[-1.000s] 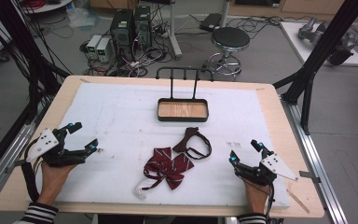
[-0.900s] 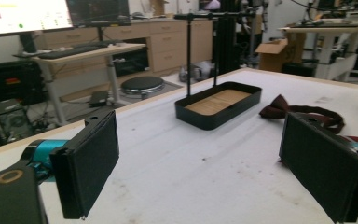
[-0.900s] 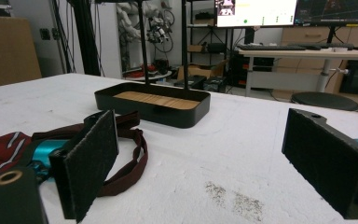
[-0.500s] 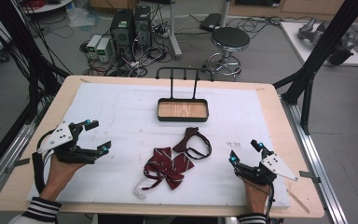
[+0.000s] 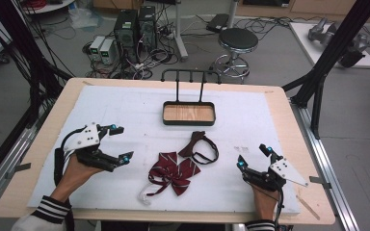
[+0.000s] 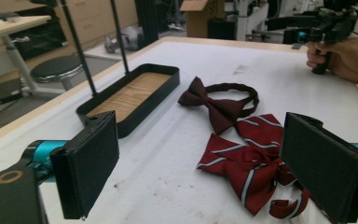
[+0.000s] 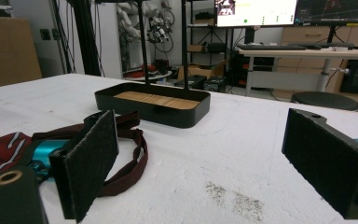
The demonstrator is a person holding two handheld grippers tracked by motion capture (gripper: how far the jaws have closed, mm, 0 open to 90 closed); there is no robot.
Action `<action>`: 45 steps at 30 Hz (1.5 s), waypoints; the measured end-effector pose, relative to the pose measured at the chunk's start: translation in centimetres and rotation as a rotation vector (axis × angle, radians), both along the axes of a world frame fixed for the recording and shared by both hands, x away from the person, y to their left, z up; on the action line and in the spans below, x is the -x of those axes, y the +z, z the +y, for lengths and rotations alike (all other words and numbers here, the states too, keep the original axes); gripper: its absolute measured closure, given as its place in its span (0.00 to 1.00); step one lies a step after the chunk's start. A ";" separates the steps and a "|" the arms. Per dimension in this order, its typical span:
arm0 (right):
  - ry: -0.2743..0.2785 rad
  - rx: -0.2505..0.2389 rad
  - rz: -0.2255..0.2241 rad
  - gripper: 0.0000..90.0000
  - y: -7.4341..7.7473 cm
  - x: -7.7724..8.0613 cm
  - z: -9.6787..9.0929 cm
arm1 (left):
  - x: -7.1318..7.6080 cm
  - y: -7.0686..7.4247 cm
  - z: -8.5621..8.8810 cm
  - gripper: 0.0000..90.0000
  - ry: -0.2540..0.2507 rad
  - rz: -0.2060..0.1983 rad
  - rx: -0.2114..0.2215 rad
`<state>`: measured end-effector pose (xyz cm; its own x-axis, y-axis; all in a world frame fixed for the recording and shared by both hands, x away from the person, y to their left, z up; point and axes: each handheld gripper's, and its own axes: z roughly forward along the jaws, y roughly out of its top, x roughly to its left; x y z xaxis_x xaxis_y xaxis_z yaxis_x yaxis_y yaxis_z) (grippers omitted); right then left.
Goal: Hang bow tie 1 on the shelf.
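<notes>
A striped dark-red bow tie lies on the white mat, front centre. Just behind it lies a plain maroon bow tie with a strap loop. A black tray with a wooden floor and a tall hanger rack stands further back. My left gripper is open, raised to the left of the striped tie and facing it. My right gripper is open, low at the front right, with nothing between its jaws.
The white mat covers a wooden table. A black frame post rises at the back right. A stool and computer cases stand on the floor beyond the table.
My left gripper has moved right and forward over the mat toward the striped bow tie. The right gripper has stayed still.
</notes>
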<state>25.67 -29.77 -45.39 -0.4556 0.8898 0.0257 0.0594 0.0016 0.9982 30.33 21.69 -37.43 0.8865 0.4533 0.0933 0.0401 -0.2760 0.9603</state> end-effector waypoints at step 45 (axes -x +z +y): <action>0.002 -0.003 -0.001 0.11 0.0 0.0 0.0 | -1.9 -2.1 -9.7 0.22 -0.292 0.150 -0.337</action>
